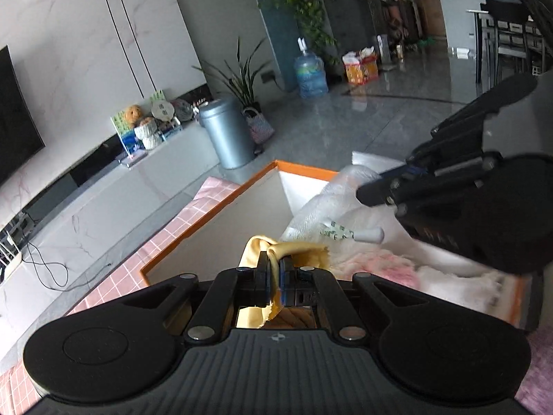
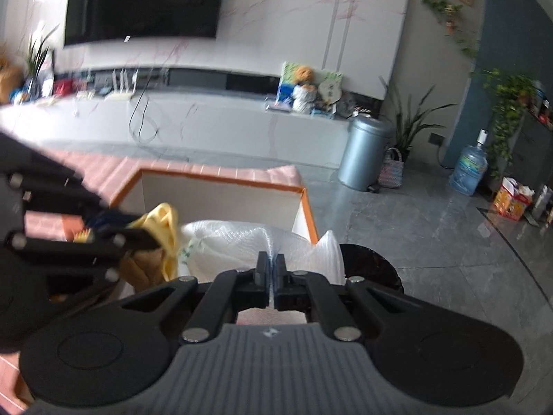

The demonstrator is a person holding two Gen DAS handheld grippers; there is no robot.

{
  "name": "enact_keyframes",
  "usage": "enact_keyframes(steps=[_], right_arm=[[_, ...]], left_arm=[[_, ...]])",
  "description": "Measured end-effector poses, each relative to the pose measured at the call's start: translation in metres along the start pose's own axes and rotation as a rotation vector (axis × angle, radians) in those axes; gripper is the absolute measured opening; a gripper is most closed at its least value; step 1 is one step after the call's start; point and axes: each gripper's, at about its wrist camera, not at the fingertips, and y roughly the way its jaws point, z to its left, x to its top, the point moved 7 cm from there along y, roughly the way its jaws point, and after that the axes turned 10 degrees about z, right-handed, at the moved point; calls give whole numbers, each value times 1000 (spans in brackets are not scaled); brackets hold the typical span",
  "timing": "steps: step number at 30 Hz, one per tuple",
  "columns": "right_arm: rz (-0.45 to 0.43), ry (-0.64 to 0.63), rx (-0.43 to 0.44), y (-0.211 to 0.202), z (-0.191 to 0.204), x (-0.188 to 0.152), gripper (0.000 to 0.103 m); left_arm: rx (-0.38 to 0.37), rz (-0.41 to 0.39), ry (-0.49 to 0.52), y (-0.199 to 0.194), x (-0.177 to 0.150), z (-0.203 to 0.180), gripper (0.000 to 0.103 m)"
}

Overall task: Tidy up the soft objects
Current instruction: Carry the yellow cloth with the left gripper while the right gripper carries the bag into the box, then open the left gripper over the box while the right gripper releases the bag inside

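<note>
On the left, our left tongs (image 1: 275, 269) are clamped on a fold of yellow cloth (image 1: 297, 250), which hangs at the near side of the box (image 1: 193, 228). The box has an orange rim and pale inner walls, and it sits on a pink checked tabletop (image 1: 114, 282). In the right wrist view the same cloth (image 2: 162, 228) drapes just beside the left tongs (image 2: 138, 238), over the box's left part. Further right, a clear plastic bag (image 2: 235, 242) with white padding fills the middle of the box (image 2: 221, 176). Our right tongs (image 2: 271, 266) are closed on a pinch of that bag's top. From the left wrist view, the right tongs (image 1: 366, 195) reach in over the bag (image 1: 331, 193), above a pink and white fluffy thing (image 1: 397, 266) lying in the box.
</note>
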Motion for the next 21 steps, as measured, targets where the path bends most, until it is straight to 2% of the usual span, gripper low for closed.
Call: enact_keyframes(steps=[4,8,11,14,15,17,18,21], right_arm=[[65,-24,6,32,-5,3,0],[134,9,34,57,-6,6,0],[161,-4,34,70,0,8,0],[196,22,43,82,2,9,0],[208,29,44,85,2,9,1],[238,25,33,91,3,7,9],[248,24,35,91,5,6,10],[273,10,24,90,7,3,22]], left_arm=[[-22,55,-64,18,3,13,5],[-14,86,-68,32,1,17,6],[-33,111,-110,39,0,21,9],[-36,126,-109,44,1,26,15],[-34,132,-104,46,0,26,19],[-36,149,-104,48,0,25,40],[-37,155,-109,48,-2,25,55],[1,149,-116,47,-5,29,68]])
